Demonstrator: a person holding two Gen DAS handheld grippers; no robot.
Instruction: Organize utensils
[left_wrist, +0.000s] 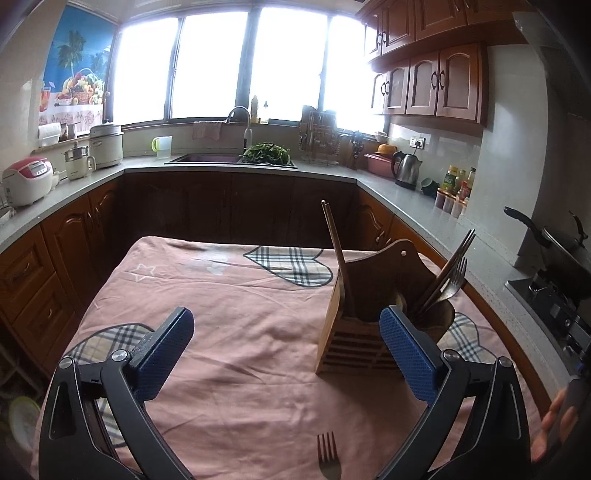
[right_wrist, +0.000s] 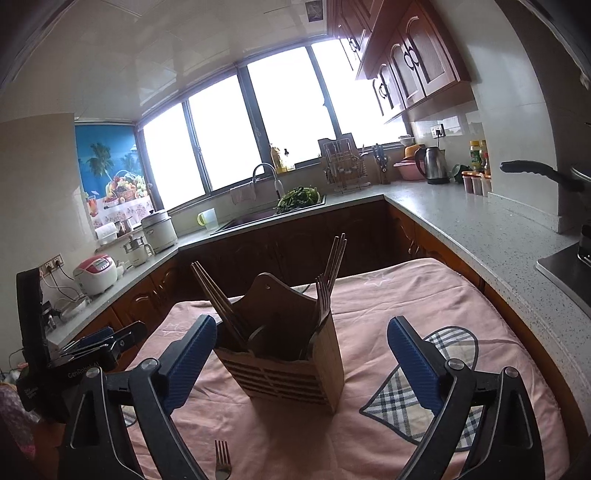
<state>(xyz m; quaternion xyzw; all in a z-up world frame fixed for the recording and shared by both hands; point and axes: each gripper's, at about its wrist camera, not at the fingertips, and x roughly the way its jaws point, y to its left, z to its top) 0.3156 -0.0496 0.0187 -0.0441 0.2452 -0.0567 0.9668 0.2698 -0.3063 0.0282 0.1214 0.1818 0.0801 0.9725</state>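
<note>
A wooden utensil holder (left_wrist: 364, 314) (right_wrist: 284, 354) stands upright on the pink tablecloth (left_wrist: 236, 317) (right_wrist: 388, 306). Dark chopsticks (left_wrist: 334, 251) (right_wrist: 210, 291) lean out of one compartment, and forks with more chopsticks (left_wrist: 448, 273) (right_wrist: 330, 277) stick out of another. One fork (left_wrist: 328, 456) (right_wrist: 222, 459) lies flat on the cloth near the front edge. My left gripper (left_wrist: 291, 350) is open, with bare cloth between its blue pads; the holder is just behind its right finger. My right gripper (right_wrist: 301, 354) is open too, and the holder stands ahead between its fingers without touching them. The left gripper (right_wrist: 92, 343) also shows at the left of the right wrist view.
Grey counters with brown cabinets wrap around the table: a rice cooker (left_wrist: 27, 179), a sink with greens (left_wrist: 266, 153), a kettle (left_wrist: 406, 170), bottles and a pan (left_wrist: 561, 236) on the stove at right. A hand (left_wrist: 554, 424) shows at the lower right edge.
</note>
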